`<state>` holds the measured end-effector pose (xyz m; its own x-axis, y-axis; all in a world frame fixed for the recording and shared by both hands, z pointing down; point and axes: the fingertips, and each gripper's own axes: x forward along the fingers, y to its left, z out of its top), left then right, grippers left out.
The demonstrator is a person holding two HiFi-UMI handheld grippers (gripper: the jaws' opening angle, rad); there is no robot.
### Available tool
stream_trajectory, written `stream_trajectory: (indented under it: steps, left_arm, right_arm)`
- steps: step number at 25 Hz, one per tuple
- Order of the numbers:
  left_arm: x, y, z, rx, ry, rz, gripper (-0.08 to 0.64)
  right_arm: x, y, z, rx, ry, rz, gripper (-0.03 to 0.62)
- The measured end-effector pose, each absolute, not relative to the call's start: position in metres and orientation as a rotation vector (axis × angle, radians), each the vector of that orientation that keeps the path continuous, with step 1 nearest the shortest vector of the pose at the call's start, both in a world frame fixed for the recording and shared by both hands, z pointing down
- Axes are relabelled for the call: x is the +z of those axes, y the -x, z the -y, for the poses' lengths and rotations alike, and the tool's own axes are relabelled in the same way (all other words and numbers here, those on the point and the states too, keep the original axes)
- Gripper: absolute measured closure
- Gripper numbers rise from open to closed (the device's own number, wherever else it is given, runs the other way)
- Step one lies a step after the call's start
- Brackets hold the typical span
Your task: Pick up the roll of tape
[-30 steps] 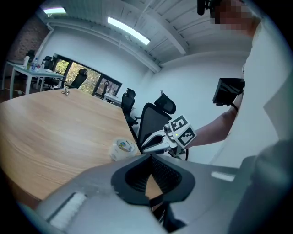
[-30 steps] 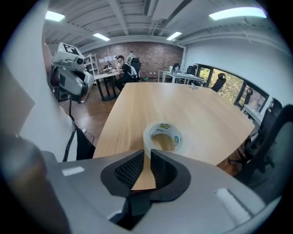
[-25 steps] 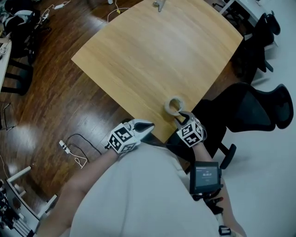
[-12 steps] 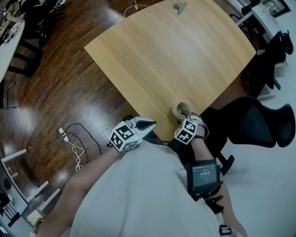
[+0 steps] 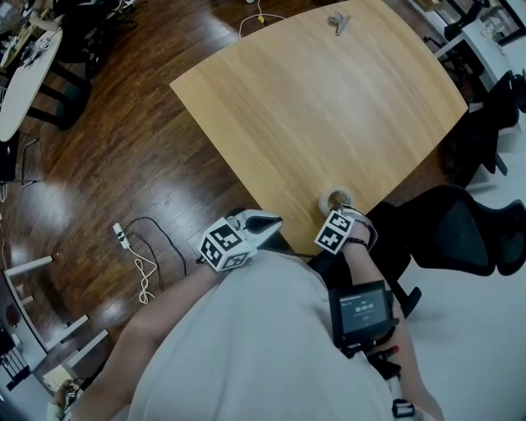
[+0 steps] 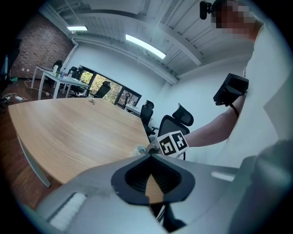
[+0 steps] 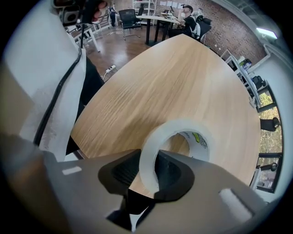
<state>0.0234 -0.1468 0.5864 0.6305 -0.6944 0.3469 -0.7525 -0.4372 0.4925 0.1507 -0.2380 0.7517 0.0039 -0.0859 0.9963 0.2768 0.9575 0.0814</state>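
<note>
- While the right gripper pointed down over the near edge of the wooden desk, its jaws were closing on the roll of tape; one jaw stood inside the ring and the other outside, with the roll's wall between them and a gap showing on the outer side
- The roll of tape lay flat on the desk, just beside that edge
- The left gripper hung off the desk's near edge, apart from the roll; its jaws were together, with nothing between them
- A small metal clip lay at the desk's far end; a black office chair stood to the right
</note>
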Motion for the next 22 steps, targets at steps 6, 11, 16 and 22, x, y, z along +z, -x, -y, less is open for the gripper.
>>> stream_trajectory:
  steps: [6, 11, 16, 22]
  left_arm:
    - [0.583, -0.021, 0.144, 0.127, -2.256, 1.108, 0.554]
    - [0.58, -0.018, 0.14, 0.134, -2.279, 1.079, 0.554]
    - [0.578, -0.011, 0.131, 0.159, -2.306, 1.049, 0.554]
    - [0.578, -0.009, 0.131, 0.16, -2.319, 1.017, 0.554]
  right_arm:
    - [0.75, -0.149, 0.23, -0.245, 0.132, 1.568, 0.499]
    - [0.744, -0.147, 0.215, -0.175, 0.098, 1.621, 0.498]
    - [0.739, -0.14, 0.201, -0.141, 0.06, 1.654, 0.497]
    - [0.724, -0.133, 0.2, -0.138, 0.032, 1.678, 0.497]
